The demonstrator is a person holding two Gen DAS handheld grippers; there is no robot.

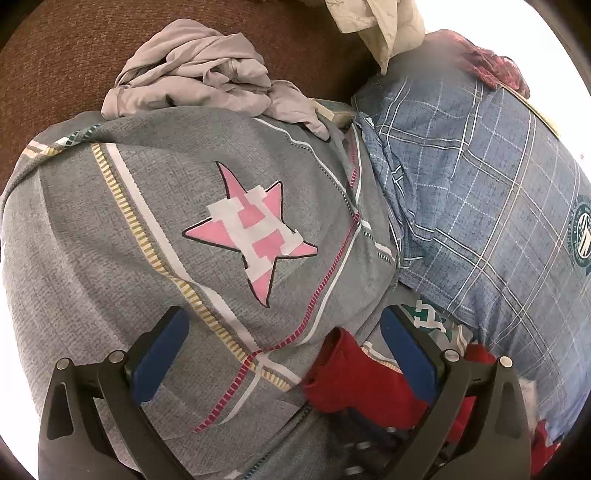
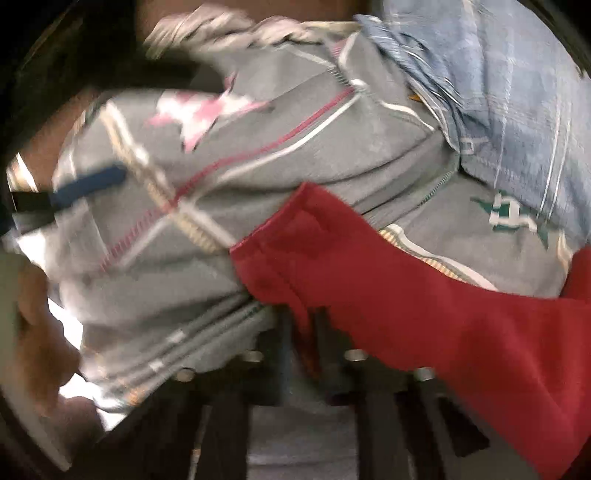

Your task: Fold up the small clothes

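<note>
My left gripper [image 1: 284, 343] is gaping open, the red garment [image 1: 354, 380] lying between its fingers; my right gripper [image 2: 303, 332] is clenching that cloth, which risks slipping loose.

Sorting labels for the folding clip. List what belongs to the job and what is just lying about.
In the job:
- red garment, pinched in the shut right gripper
- left gripper, jaws open, beside the red cloth
- crumpled grey garment, possibly next to fold

Lying about:
- grey star-print bedding
- blue plaid bedding
- cream cloth
</note>
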